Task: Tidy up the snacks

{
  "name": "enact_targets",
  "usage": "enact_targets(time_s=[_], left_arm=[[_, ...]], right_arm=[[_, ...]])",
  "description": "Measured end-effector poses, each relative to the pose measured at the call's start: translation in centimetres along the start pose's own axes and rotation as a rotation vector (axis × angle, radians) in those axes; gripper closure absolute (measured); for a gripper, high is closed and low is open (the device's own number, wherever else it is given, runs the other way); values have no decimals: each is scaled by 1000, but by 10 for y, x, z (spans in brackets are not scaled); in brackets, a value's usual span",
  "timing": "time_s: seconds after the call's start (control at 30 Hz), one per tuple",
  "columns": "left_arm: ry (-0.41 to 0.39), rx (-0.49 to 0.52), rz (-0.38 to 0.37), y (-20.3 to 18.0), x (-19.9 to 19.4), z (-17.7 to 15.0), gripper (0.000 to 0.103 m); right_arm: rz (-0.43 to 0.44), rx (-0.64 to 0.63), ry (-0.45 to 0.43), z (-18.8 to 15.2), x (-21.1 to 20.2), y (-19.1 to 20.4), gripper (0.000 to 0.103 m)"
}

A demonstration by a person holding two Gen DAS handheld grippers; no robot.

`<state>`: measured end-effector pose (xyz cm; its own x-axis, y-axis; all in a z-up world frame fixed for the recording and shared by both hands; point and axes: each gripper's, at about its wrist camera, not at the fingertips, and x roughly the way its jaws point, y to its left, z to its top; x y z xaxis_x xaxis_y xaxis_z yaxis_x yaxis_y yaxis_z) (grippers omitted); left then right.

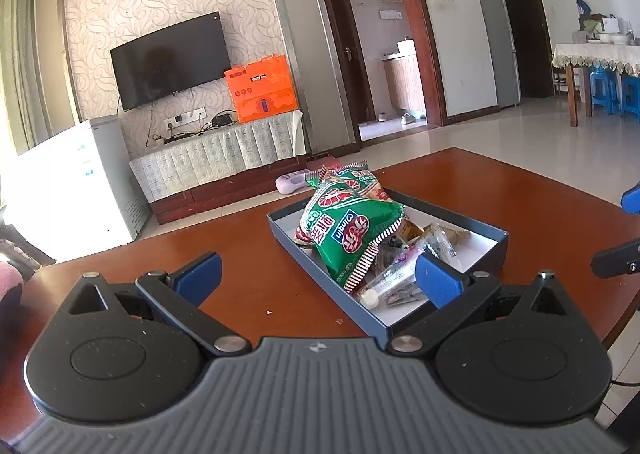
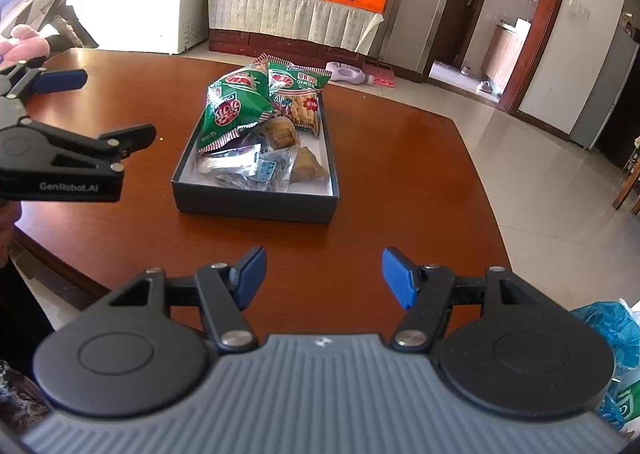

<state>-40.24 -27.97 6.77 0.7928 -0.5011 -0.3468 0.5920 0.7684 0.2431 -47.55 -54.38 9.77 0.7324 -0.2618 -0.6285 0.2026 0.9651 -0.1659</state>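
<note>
Right view alone shows a blue bag (image 2: 612,334) by the table (image 2: 380,158) edge. Left gripper (image 1: 318,278) and right gripper (image 2: 324,278) gape wide, empty. Crinkly green packs (image 2: 236,106) and small foil wrappers fill a dark shallow box (image 2: 256,200).

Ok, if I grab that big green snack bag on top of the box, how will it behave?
The green snack bag looks puffy and crinkled, so it will probably feel light and give under the tongs. Its glossy film may slip. It lies tilted on other packets in the box, so lifting it could shift them.

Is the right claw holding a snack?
No, the right claw is open and empty over the table, short of the box.
</note>
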Motion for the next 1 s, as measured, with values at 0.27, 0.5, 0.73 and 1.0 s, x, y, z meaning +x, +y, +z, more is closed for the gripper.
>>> enact_targets(time_s=[0.27, 0.5, 0.73, 1.0], left_arm=[[-16, 8, -28, -5, -4, 0, 0], [-15, 5, -23, -5, -3, -1, 0], [-19, 16, -18, -7, -4, -1, 0], [-12, 17, -3, -9, -4, -1, 0]], right_arm=[[1, 5, -1, -1, 0, -1, 37], [0, 5, 2, 0, 1, -1, 37], [-4, 6, 4, 0, 0, -1, 37], [-10, 2, 11, -1, 3, 1, 37]])
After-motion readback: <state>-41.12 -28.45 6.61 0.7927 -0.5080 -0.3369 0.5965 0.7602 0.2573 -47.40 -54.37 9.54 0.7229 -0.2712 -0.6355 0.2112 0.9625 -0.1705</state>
